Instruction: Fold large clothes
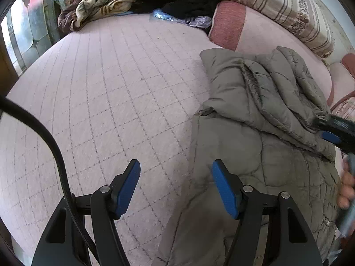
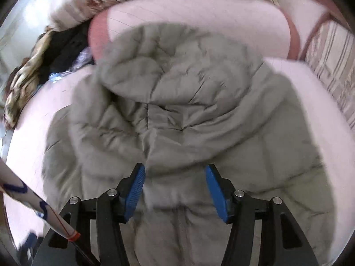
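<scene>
A grey-green padded hooded coat (image 1: 261, 133) lies on a pink quilted bed (image 1: 111, 88), partly folded, with its hood toward the pillows. My left gripper (image 1: 176, 168) is open and empty, above the coat's left edge and the bare bedspread. My right gripper (image 2: 175, 173) is open and empty, hovering over the coat (image 2: 177, 110) just below the hood (image 2: 173, 66). The right gripper also shows at the right edge of the left wrist view (image 1: 337, 130), over the coat's folded part.
A pink pillow (image 1: 226, 24) and a striped floral bolster (image 1: 277, 6) lie at the bed's head. A brown patterned blanket (image 1: 106, 2) and dark clothes (image 1: 184, 2) are heaped at the far side. A black cable (image 1: 51, 146) crosses the left.
</scene>
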A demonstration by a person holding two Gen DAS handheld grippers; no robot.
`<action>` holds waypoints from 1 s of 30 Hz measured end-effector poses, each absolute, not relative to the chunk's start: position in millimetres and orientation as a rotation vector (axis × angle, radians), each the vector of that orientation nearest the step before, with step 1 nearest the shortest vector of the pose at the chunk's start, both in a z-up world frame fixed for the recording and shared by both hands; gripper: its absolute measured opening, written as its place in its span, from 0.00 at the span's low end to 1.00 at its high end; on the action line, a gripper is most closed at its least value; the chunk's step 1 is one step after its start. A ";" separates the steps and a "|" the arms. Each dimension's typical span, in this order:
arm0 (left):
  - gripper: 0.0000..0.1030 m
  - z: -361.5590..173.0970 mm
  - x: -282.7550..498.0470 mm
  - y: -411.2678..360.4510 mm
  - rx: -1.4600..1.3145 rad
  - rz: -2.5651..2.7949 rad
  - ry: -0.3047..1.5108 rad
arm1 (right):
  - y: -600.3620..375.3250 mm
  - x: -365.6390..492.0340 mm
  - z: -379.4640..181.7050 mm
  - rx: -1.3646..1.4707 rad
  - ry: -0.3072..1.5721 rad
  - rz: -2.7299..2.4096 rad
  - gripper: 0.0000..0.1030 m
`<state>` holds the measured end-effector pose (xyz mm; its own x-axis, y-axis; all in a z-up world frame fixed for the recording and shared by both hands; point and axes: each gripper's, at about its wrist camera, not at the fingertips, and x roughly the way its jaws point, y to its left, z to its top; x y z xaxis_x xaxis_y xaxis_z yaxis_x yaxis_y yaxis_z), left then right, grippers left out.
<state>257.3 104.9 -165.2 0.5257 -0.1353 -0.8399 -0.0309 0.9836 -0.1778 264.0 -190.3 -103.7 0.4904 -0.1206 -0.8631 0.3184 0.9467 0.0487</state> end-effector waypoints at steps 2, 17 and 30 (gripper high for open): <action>0.65 -164.6 255.2 109.6 -0.194 -0.067 1.017 | -203.4 228.6 -90.5 0.207 1.030 -0.250 0.63; 0.65 -177.9 190.1 150.3 -0.365 -0.128 1.129 | -403.0 -44.3 -92.2 0.489 1.028 -0.474 0.78; 0.69 -202.0 153.8 150.9 -0.595 -0.361 1.201 | -419.1 -58.7 -179.9 0.912 0.933 -0.227 0.88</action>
